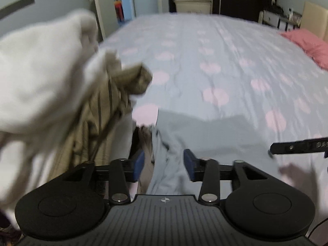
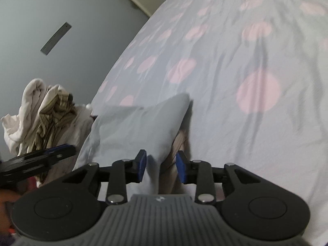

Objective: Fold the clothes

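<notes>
Pale blue garment (image 1: 196,135) lifted over the bed (image 1: 215,61) by both sets of jaws

The left gripper (image 1: 164,165) and right gripper (image 2: 161,167) are each seen with jaws apart and a bunched fold of the garment running between the blue pads; whether the cloth is pinched cannot be told. A heap of white and tan-striped clothes (image 2: 41,114) is seen left of both jaws.

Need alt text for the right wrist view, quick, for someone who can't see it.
The right gripper, jaws open, straddles a bunched edge of a pale blue garment lying on a bed sheet with pink dots. At left, a heap of white and striped clothes and the left gripper.
</notes>
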The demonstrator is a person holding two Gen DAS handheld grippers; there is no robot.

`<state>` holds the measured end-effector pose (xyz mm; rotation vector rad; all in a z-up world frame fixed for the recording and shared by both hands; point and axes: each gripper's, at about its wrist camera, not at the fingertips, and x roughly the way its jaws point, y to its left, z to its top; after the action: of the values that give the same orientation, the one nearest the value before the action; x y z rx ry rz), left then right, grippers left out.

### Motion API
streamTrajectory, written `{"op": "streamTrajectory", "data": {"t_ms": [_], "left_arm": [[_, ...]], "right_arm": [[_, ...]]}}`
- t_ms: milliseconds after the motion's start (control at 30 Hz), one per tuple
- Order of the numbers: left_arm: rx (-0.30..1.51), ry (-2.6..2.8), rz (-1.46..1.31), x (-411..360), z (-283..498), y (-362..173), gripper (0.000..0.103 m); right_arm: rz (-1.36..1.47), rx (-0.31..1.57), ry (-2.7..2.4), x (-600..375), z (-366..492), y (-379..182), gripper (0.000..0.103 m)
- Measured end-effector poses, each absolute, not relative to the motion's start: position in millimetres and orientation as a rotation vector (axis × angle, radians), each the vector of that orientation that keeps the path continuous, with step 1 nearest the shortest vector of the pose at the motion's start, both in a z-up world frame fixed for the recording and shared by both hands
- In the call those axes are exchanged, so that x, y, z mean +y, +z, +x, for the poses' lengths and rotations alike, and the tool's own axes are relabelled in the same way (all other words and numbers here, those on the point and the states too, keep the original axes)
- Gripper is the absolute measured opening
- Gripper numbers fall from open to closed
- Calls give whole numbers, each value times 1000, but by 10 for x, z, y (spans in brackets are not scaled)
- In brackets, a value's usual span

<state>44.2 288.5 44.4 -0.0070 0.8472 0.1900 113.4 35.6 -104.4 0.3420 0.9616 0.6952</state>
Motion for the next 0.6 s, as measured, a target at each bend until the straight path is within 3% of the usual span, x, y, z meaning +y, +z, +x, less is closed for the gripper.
{"op": "streamTrajectory", "data": {"t_ms": [300,433,600], "left_arm": [[690,161,34,2156,325,903,56],[663,104,29,1808,375,1014,63],[655,45,22,1326,506,1071,64]], "right_arm": [[193,820,570,-12,957,-523,50],[136,740,500,-265,829,-239,62],[85,675,424,-577,644,39,66]]}}
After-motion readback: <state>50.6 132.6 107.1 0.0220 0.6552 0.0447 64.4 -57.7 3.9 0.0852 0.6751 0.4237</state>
